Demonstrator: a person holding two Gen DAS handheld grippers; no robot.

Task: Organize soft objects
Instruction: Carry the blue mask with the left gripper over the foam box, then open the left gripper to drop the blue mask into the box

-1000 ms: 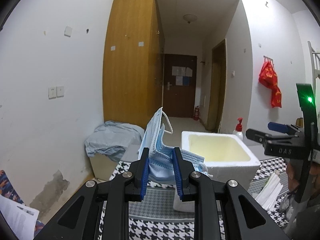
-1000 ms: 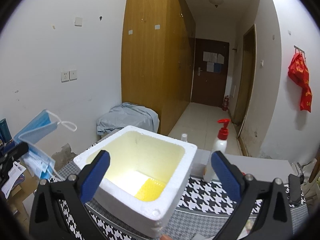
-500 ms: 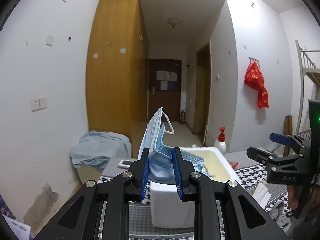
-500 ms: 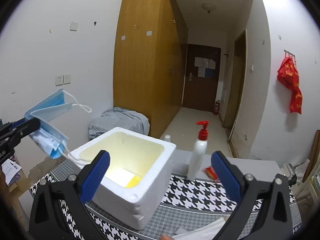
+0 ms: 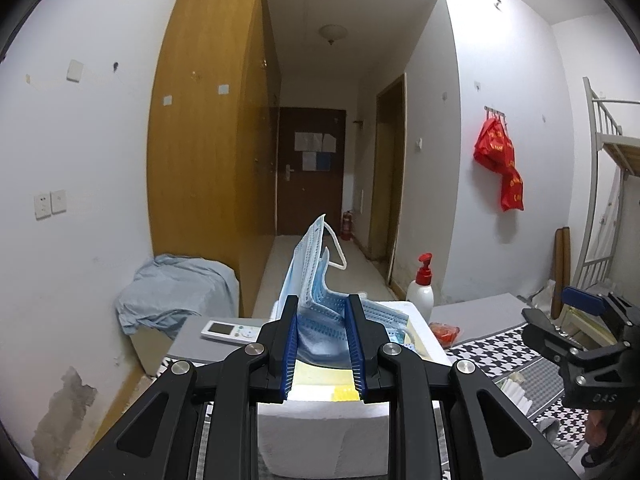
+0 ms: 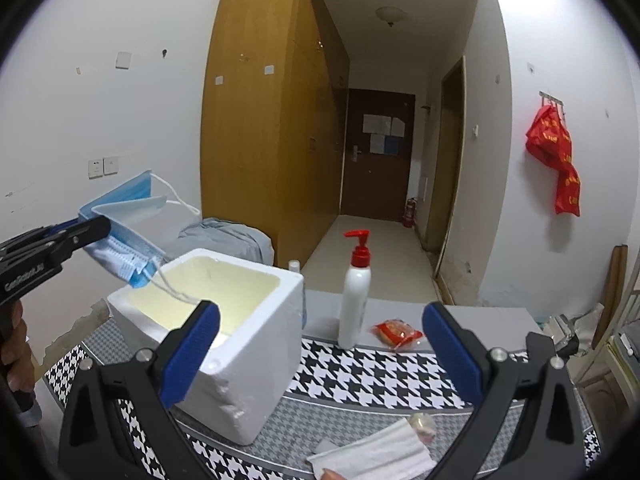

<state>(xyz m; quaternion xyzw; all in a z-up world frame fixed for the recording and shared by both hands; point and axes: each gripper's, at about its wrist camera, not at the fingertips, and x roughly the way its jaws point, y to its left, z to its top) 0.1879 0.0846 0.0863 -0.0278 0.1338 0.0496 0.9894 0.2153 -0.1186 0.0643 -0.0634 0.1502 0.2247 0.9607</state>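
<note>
- A bunch of blue surgical masks (image 5: 320,320) is clamped between the narrowly set jaws of the left gripper (image 5: 322,356), the pads pressing on both sides of the folded stack.
- The masks are held above the near rim of the white foam box (image 6: 248,340), whose open top faces up; in the right wrist view the bundle hangs over the box's left edge rather than its middle.
- A loose ear loop (image 6: 172,286) is seen trailing down over the rim into the box.
- The right gripper (image 6: 316,352) is spread wide with nothing between its pads; it hovers in front of the box, above the houndstooth cloth (image 6: 360,380).
- A white folded mask (image 6: 376,454) lies on the cloth near the bottom edge, not yet put away.
- If the stack were released from this spot, part of it would likely be draped over the rim or dropped outside, since it is not centred over the opening.
- The trailing loop could be snagged on the foam edge or on a finger, so that masks are dragged back out.
- The pump bottle (image 6: 354,292), standing just beside the box, could be knocked over by a wide sweep.
</note>
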